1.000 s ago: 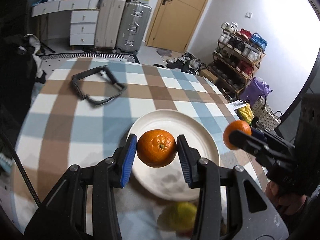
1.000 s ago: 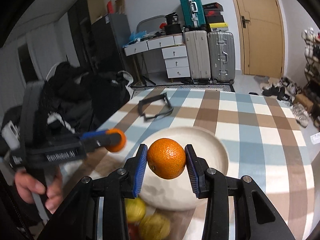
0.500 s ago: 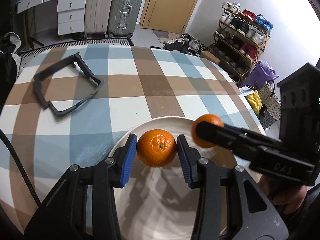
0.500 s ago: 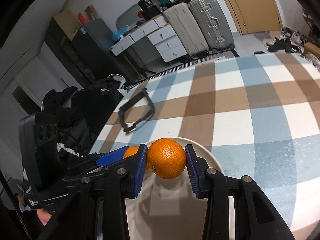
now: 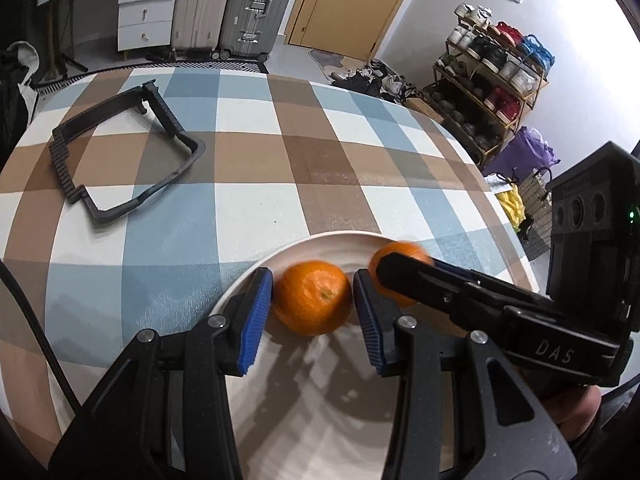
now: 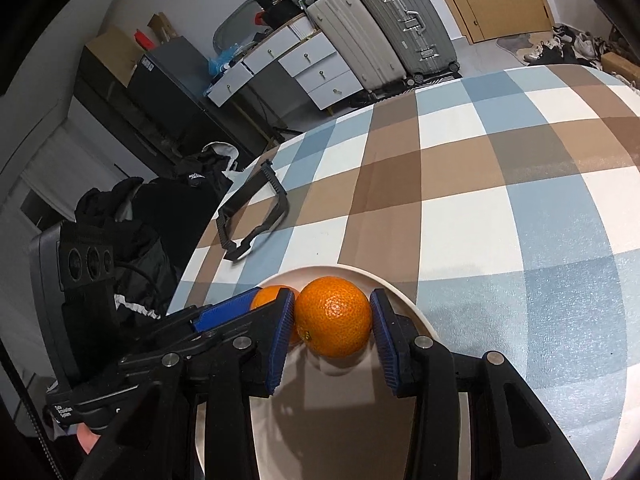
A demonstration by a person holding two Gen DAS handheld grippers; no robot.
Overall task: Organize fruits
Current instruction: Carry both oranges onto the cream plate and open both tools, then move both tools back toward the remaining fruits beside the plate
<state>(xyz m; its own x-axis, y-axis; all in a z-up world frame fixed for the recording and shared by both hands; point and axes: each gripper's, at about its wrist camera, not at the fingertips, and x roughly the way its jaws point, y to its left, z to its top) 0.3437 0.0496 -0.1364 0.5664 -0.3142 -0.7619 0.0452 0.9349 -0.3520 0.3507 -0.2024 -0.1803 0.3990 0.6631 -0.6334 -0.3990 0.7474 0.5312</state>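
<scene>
Two oranges sit side by side low over the far part of a white plate (image 5: 320,237), whose rim also shows in the right wrist view (image 6: 416,312). My left gripper (image 5: 313,314) is shut on the left orange (image 5: 312,296), blue pads against both its sides. Beside it, my right gripper (image 6: 332,330) is shut on the right orange (image 6: 334,320). In the left wrist view the right gripper's finger crosses from the right, with its orange (image 5: 400,254) at the tip. The right wrist view shows the left orange (image 6: 270,298) half hidden behind a pad.
A black plastic frame (image 5: 120,152) lies on the checked tablecloth (image 5: 280,168) at the far left. The table's rounded edge falls off to the right toward a shoe rack (image 5: 492,80). Suitcases (image 6: 400,36) and white drawers stand beyond. A hand (image 6: 86,440) grips the left tool.
Both grippers came down and forward over the plate with their oranges, which now lie close together. The yellow-green fruits near the table's front edge have left both views.
</scene>
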